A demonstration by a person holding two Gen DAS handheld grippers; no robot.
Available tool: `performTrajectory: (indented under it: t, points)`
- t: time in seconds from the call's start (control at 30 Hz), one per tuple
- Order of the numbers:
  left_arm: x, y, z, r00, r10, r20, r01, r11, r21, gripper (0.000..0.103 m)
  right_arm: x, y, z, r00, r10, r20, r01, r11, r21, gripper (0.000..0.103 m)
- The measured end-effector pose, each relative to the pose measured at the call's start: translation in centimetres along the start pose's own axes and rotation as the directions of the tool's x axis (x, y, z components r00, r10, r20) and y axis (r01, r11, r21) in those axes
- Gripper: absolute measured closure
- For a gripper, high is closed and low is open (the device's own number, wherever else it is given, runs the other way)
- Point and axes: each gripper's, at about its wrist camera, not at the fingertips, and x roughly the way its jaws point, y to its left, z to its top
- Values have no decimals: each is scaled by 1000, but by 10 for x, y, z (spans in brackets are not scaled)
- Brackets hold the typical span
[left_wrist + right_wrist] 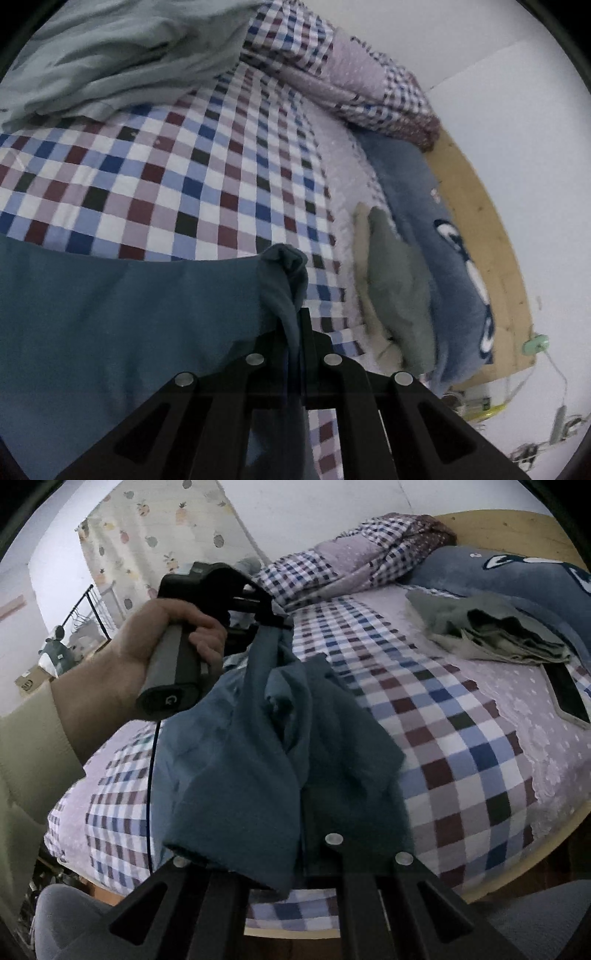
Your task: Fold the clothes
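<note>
A teal garment (110, 314) hangs stretched between both grippers above the checked bedsheet (184, 166). In the left wrist view my left gripper (293, 321) is shut on a bunched corner of it, the cloth spreading away to the left. In the right wrist view my right gripper (306, 812) is shut on another part of the teal garment (240, 768), which drapes over its fingers and hides most of them. A hand holds the left gripper (275, 622) higher up and further back, with the cloth hanging from it.
A grey-green pile of clothes (110, 55) lies at the far left of the bed. Folded olive and grey garments (498, 627) sit beside a blue pillow (517, 572), with a dark flat phone-like object (569, 694) nearby. A rolled checked quilt (351, 561) lies by the wooden headboard (517, 524).
</note>
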Motion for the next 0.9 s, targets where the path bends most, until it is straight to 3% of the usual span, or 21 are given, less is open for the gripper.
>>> performTrajectory:
  t: [0.2,0.3,0.33,0.4,0.47,0.53,0.6,0.7,0.9]
  points:
    - [35,-3,-4,994,100,-32,-100,995,4,101,11,-35,-2,998,-43,-44,46,997,65,98]
    - [39,0,-6,995,92,-35,-93,995,-21,100,16,-52,-3,996,-63,-68,70,993,97,91]
    - [37,1,-6,997,73,-33,-74,997,-30,97,18,-58,-4,995,-70,-75,78,991,107,82]
    - [32,2,-5,1000,10,-23,-11,999,-51,85,16,-67,-4,993,-88,-76,97,987,125,78]
    - [22,3,-4,998,-62,-3,62,996,-65,51,11,-75,-4,992,-108,-71,117,983,141,78]
    - [8,4,-3,990,-140,29,142,988,-65,34,7,-83,-4,990,-127,-67,137,978,158,80]
    - [-9,5,-2,980,-188,58,191,980,-53,30,2,-91,-3,987,-147,-64,156,972,175,82]
    - [-36,14,-4,975,-202,95,204,979,-15,23,-4,-103,-3,983,-176,-59,185,962,200,83]
    - [-97,52,-28,968,-133,214,121,990,68,20,-11,-110,-2,976,-211,-49,217,953,212,81]
